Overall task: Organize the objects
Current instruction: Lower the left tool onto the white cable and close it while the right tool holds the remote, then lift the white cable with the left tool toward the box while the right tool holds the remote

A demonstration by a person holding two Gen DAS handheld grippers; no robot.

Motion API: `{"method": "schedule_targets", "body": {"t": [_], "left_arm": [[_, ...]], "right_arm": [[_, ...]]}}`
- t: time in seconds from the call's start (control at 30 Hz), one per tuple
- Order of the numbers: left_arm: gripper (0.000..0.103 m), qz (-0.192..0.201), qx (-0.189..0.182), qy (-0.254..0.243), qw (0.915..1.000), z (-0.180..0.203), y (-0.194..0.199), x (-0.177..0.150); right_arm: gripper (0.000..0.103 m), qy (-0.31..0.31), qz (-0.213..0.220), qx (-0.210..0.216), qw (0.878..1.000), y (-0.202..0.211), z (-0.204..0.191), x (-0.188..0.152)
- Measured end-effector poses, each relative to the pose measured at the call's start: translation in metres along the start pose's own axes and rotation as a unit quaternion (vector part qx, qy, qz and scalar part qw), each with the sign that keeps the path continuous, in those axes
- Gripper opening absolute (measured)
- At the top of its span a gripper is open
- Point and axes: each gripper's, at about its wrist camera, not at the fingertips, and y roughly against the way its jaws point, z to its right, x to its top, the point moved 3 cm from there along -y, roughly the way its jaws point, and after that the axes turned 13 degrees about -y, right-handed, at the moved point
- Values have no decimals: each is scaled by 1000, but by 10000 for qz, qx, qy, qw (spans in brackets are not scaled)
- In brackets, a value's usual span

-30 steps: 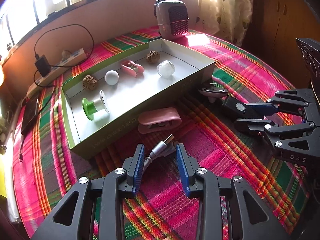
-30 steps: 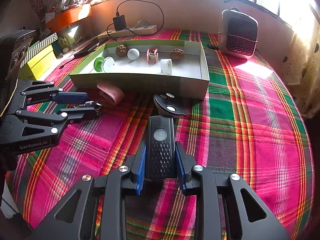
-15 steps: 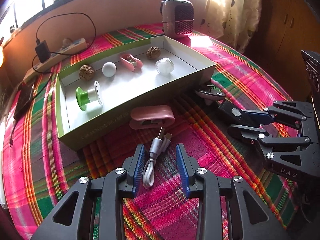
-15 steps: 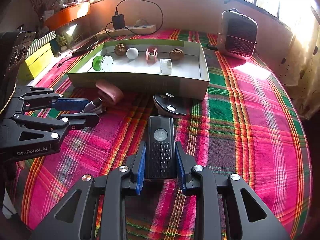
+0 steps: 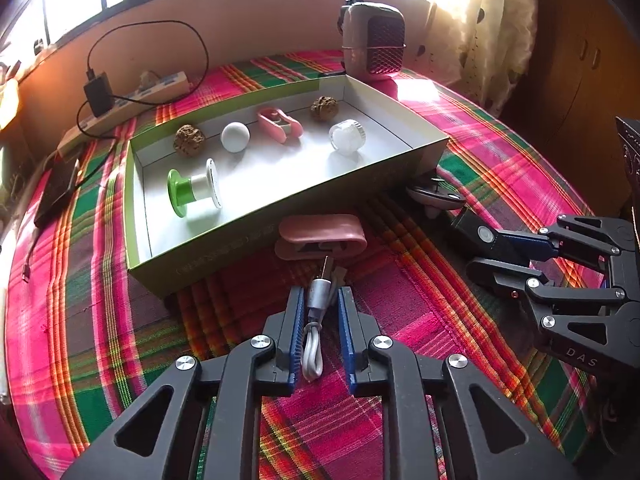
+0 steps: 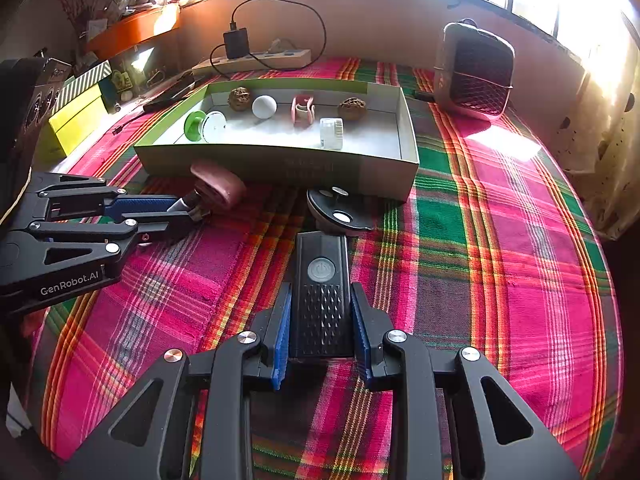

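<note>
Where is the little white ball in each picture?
Left wrist view: the white ball sits in the box, upper left of centre, between a brown nut and a pink clip.
Right wrist view: the white ball sits near the box's far wall, top centre-left, same neighbours.
Shared landmark: the green spool lies in the same box.

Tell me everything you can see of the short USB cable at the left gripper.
The USB cable is a short, folded white cord with silver metal-looking plug ends pointing toward the pink case. It lies on the plaid cloth, in front of the tray. The left gripper has just been closing around it; its blue pads sit at the plug housings, apparently pinching them. Its plug tips reach almost to the pink case; contact cannot be told.
</note>
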Motion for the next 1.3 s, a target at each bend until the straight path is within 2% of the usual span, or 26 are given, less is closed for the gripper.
{"method": "schedule_targets", "body": {"t": [1.3], "left_arm": [[10, 71, 270, 380, 9989, 0, 7, -5]], "right_arm": [[28, 38, 88, 9, 10000, 4, -5, 0]]}}
